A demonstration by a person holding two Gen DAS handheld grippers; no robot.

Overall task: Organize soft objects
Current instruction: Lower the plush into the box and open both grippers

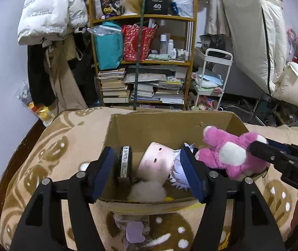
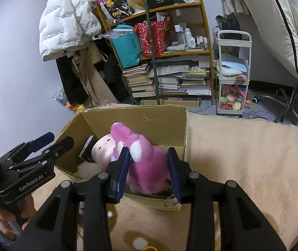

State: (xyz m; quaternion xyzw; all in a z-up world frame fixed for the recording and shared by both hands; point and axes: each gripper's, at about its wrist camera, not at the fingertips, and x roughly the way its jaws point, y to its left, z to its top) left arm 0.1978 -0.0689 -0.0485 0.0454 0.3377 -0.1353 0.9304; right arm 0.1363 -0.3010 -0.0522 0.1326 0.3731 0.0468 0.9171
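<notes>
A pink plush bear (image 1: 228, 152) (image 2: 144, 159) lies at the right side of an open cardboard box (image 1: 169, 125) (image 2: 132, 121) on the bed. My right gripper (image 2: 149, 165) has its fingers on either side of the bear and holds it at the box's near rim. A pale doll with a round face (image 1: 157, 161) (image 2: 104, 149), a black wallet-like item (image 1: 124, 161) and a white fluffy ball (image 1: 146, 191) lie inside the box. My left gripper (image 1: 149, 167) is open and empty above the box's near edge.
The box stands on a beige blanket with brown deer patterns (image 1: 44, 156) (image 2: 242, 156). A small packet with a lilac heart (image 1: 135, 232) lies in front of the box. Behind stand a cluttered bookshelf (image 1: 144, 62), a white cart (image 2: 232, 73) and hanging coats (image 1: 50, 10).
</notes>
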